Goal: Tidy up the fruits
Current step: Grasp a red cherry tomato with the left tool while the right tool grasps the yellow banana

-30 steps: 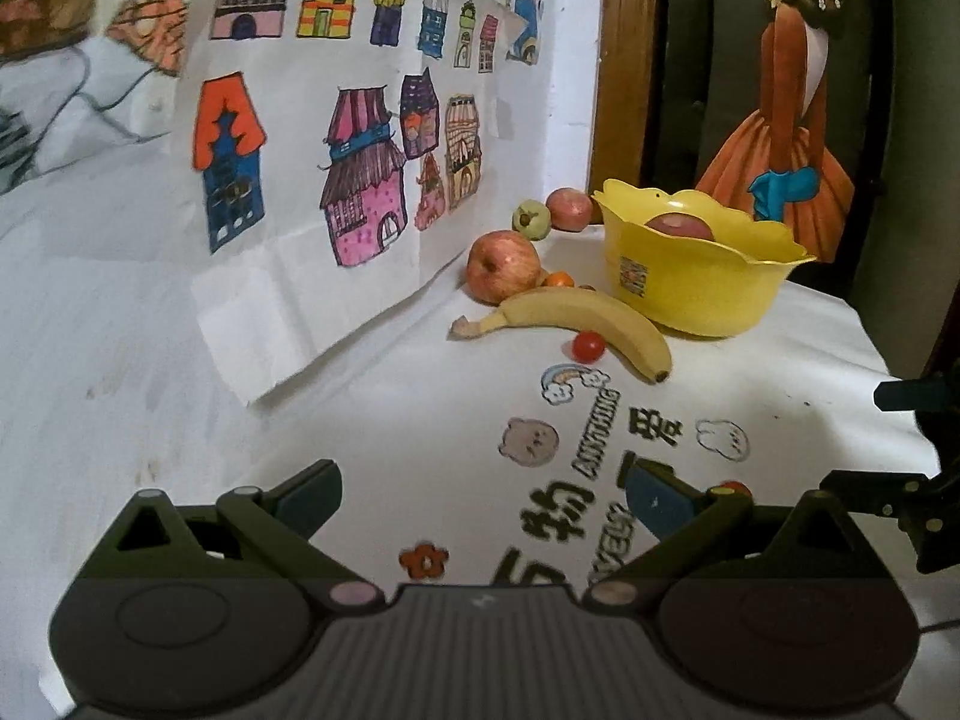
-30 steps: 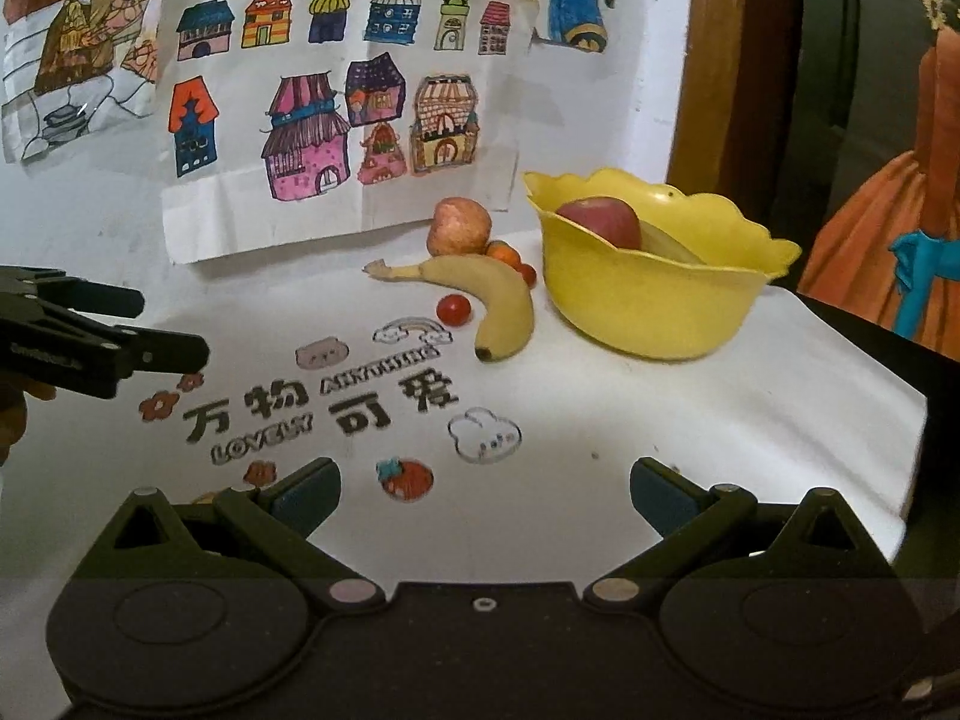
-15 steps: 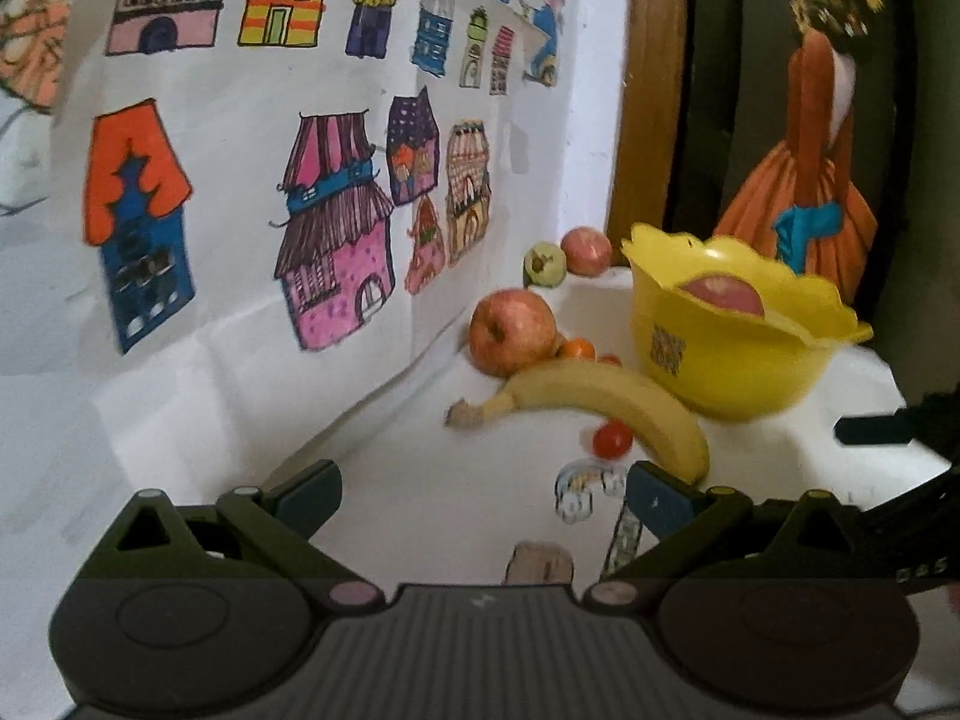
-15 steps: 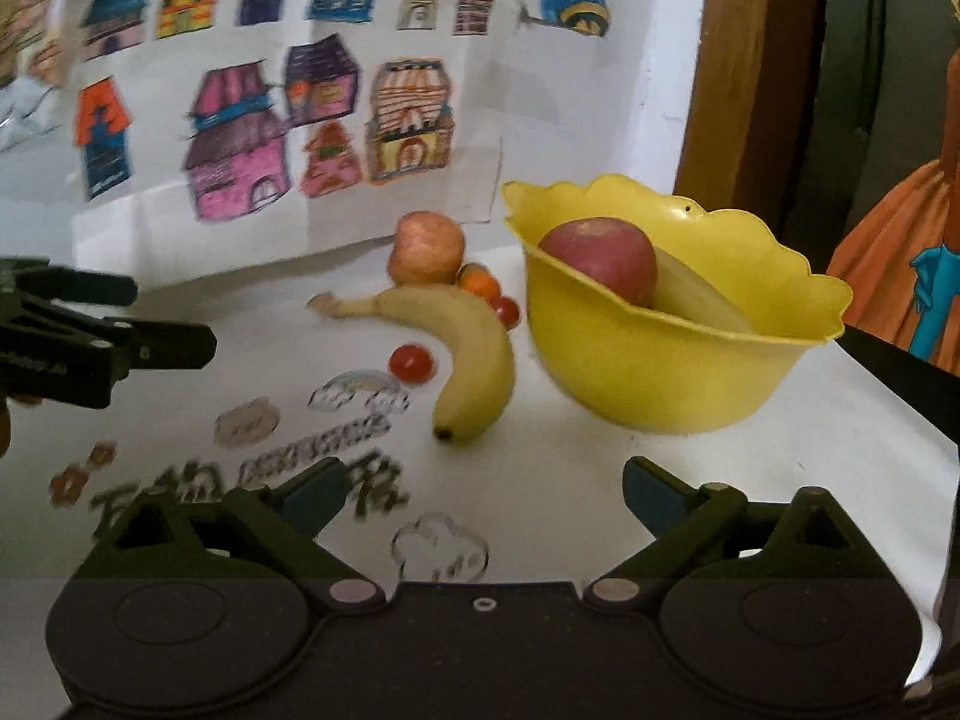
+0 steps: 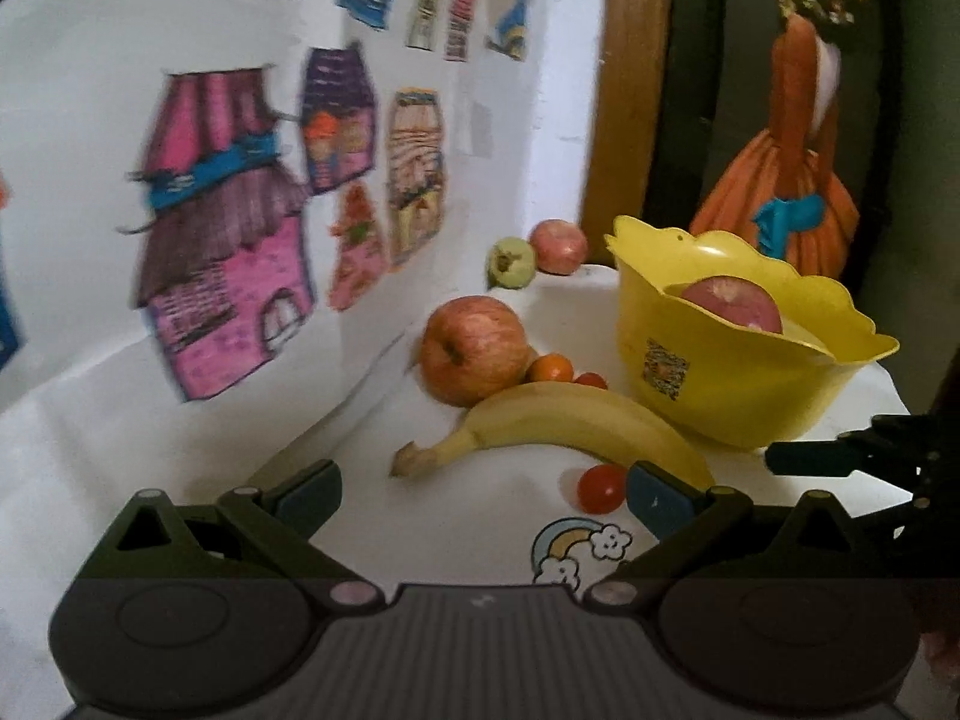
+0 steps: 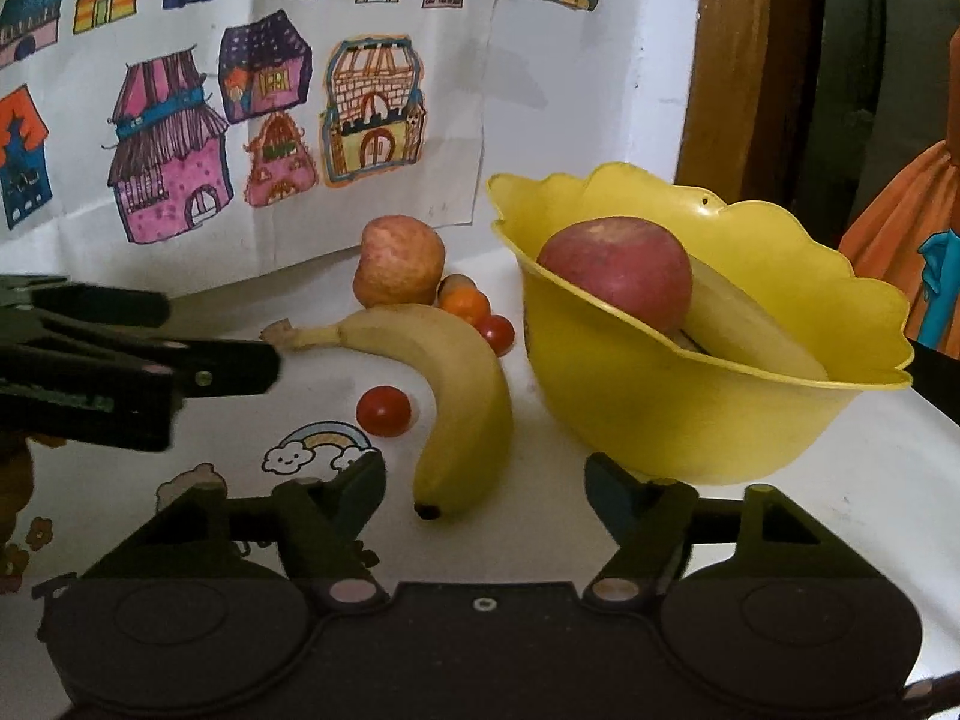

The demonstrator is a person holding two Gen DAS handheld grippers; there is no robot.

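You have dim indoor light in both views, with dark vignetted corners and fisheye bending at the edges. The house drawings (image 5: 228,252) are smeared by motion blur in the left wrist view; they read sharper in the right. The yellow bowl (image 6: 690,414) casts only a soft shadow.

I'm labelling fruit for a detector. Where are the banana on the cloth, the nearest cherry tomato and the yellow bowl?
banana (image 6: 462,378): right wrist view, middle of its curved body.
cherry tomato (image 6: 384,411): right wrist view, centre of its skin.
yellow bowl (image 6: 690,414): right wrist view, front outer wall.
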